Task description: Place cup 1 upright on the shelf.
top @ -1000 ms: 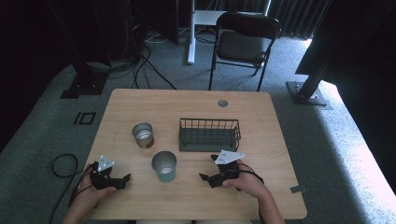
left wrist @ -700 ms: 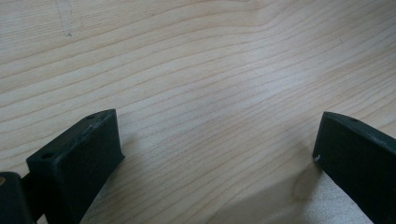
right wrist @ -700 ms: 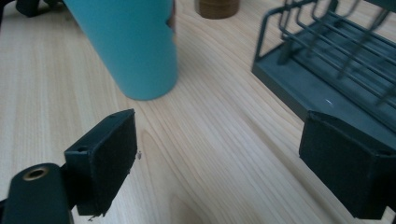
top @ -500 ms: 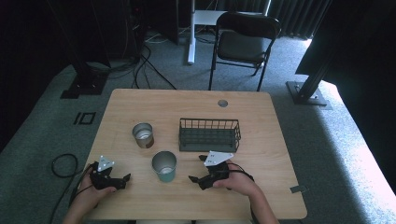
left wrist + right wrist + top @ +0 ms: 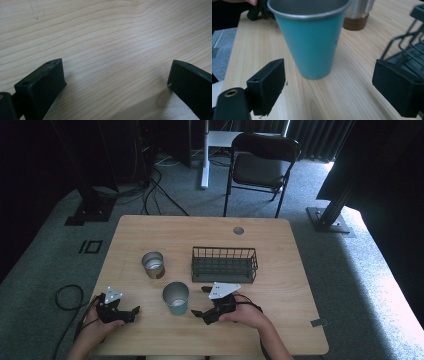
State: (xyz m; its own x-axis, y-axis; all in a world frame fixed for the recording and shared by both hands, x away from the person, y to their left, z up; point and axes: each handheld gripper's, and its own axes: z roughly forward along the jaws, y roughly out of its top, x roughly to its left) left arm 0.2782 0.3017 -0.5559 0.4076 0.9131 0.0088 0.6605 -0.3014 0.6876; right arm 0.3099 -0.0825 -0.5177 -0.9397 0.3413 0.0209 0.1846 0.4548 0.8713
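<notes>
1. In the right gripper view the teal cup (image 5: pixel 312 42) stands upright just ahead of the right gripper (image 5: pixel 329 90), centred between its wide-spread jaws and apart from both; they hold nothing.
2. The high view places that teal cup (image 5: pixel 176 298) just in front of the wire basket (image 5: pixel 224 264), with the steel cup (image 5: pixel 153 264) beside the basket.
3. The left gripper (image 5: pixel 120 312) rests well apart from the teal cup; its own view shows wide-apart, empty jaws over bare table (image 5: pixel 112 37).

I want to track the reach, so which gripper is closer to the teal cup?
Right. The right gripper sits just beside the teal cup, jaws open toward it; the left gripper rests farther off.
</notes>
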